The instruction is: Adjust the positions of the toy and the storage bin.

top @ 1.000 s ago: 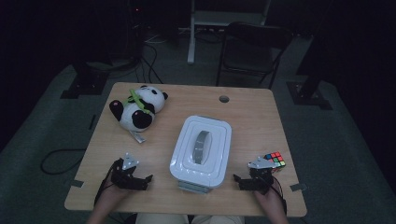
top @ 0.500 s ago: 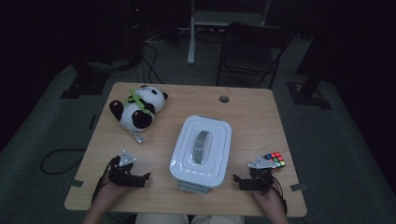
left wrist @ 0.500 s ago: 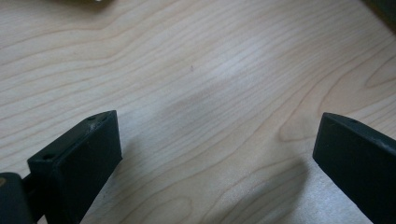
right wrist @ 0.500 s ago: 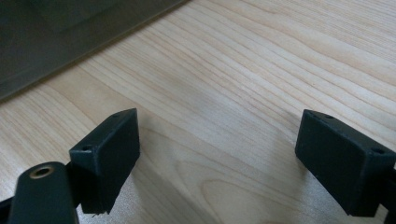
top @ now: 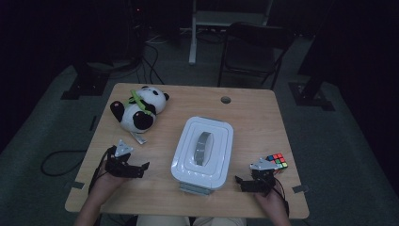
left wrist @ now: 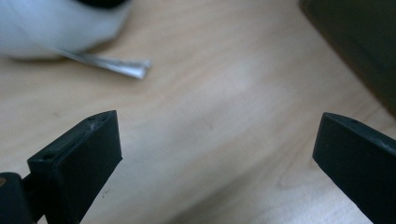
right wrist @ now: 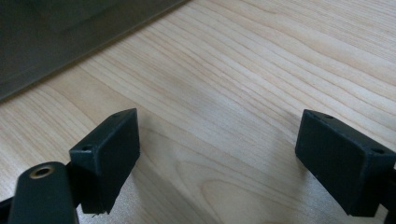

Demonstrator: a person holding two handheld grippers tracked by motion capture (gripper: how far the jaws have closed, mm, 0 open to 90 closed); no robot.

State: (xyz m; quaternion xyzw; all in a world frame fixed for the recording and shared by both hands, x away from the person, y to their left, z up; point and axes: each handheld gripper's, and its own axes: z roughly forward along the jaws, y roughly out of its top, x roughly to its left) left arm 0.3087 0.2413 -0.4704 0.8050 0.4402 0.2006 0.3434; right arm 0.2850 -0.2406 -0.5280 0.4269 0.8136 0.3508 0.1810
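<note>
A white lidded box (top: 203, 153) with a grey handle lies in the middle of the wooden table (top: 254, 117). A plush panda (top: 138, 108) lies at the back left; its white body (left wrist: 56, 23) and fabric tag (left wrist: 112, 66) show in the left gripper view. A colourful puzzle cube (top: 277, 161) sits at the front right. My left gripper (top: 142, 168) rests near the front left edge, open, jaws wide apart over bare wood (left wrist: 219, 116). My right gripper (top: 239, 182) rests near the front right, just in front of the cube, open with nothing between its jaws (right wrist: 219, 154).
A round cable hole (top: 226, 100) sits at the table's back edge. A dark chair (top: 256, 49) and stand legs are on the floor behind the table. Cables (top: 56, 160) trail on the floor at the left.
My left gripper has shifted slightly and turned on the table, now pointing more toward the box. The right gripper and the objects stay where they were.
</note>
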